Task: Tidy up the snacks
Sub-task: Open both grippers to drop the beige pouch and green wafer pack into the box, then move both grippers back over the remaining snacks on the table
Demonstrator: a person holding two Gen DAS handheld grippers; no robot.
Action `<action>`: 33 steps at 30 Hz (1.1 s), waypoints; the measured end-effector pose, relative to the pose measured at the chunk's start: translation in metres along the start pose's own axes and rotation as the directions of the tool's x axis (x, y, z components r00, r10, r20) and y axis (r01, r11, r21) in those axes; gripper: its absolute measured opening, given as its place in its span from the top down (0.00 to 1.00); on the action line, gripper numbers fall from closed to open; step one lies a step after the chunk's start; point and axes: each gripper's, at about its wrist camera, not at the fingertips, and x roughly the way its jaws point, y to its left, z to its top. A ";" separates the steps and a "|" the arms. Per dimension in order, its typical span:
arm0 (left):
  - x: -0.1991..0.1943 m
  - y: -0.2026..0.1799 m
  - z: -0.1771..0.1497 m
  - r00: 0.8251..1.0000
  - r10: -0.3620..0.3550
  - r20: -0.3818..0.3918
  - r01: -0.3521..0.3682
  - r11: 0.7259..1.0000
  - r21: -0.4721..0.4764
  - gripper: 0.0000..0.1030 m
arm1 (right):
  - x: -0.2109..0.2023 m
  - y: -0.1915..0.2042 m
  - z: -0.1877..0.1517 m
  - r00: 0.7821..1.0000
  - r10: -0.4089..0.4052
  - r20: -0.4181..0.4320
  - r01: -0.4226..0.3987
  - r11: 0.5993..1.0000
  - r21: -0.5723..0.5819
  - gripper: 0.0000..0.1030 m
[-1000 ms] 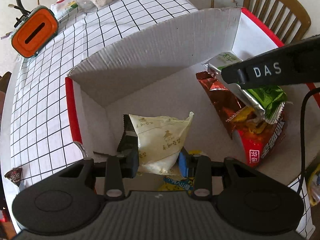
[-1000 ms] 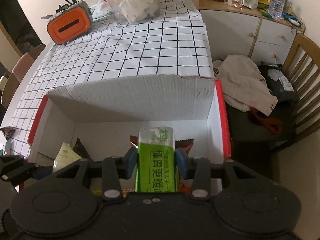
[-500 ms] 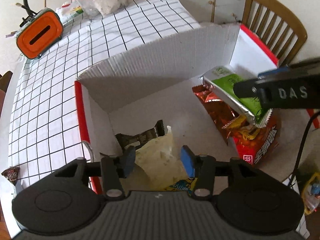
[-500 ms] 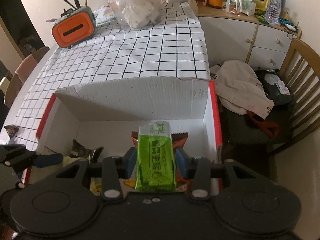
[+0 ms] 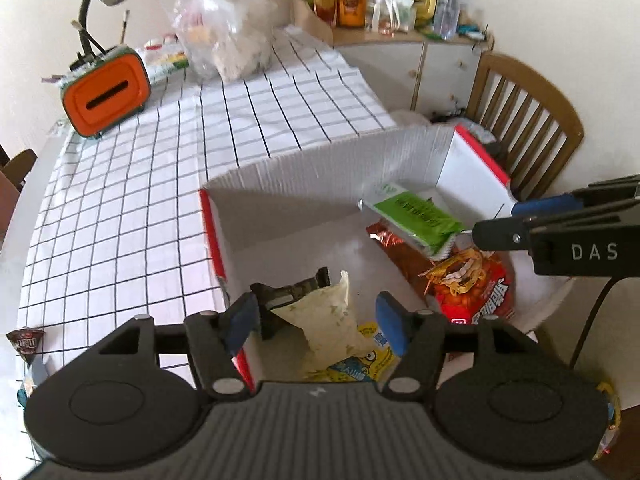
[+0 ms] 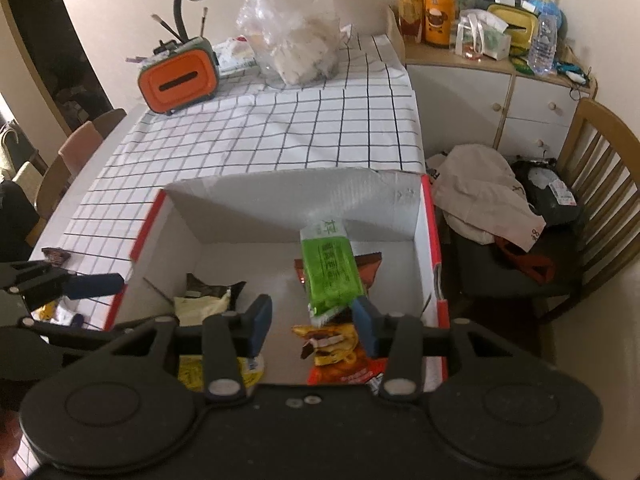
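Note:
A white cardboard box with red rims (image 5: 304, 184) (image 6: 280, 200) stands on the checked tablecloth. Inside lie a cream snack bag (image 5: 324, 316) (image 6: 200, 304) on a dark packet (image 5: 292, 292), a yellow packet (image 5: 360, 360), a red noodle bag (image 5: 472, 284) (image 6: 344, 360) and a green packet (image 5: 416, 216) (image 6: 330, 272) on top of it. My left gripper (image 5: 316, 320) is open above the cream bag. My right gripper (image 6: 312, 320) is open; the green packet lies loose against its right finger.
An orange tissue box (image 5: 106, 94) with a lamp and a clear plastic bag (image 5: 232, 44) stand at the table's far end. A small dark wrapper (image 5: 26, 340) lies left of the box. A wooden chair (image 6: 592, 208) with clothes stands on the right.
Both grippers have opened and pulled back and up. The cream bag dropped into the box's left side; the green packet dropped onto the red noodle bag.

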 end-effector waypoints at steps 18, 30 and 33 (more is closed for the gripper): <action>-0.055 0.067 -0.037 0.988 0.038 0.152 -0.032 0.999 -0.041 0.21 | -0.028 0.062 -0.017 0.995 0.072 0.062 -0.070 0.997 -0.033 0.46; -0.078 0.160 -0.081 0.983 0.089 0.163 -0.075 0.993 -0.094 0.17 | -0.009 0.140 -0.029 0.988 0.150 0.042 -0.145 0.984 -0.102 0.44; -0.083 0.191 -0.095 0.981 0.117 0.152 -0.098 0.987 -0.130 0.16 | 0.000 0.164 -0.032 0.987 0.154 0.048 -0.146 0.980 -0.136 0.44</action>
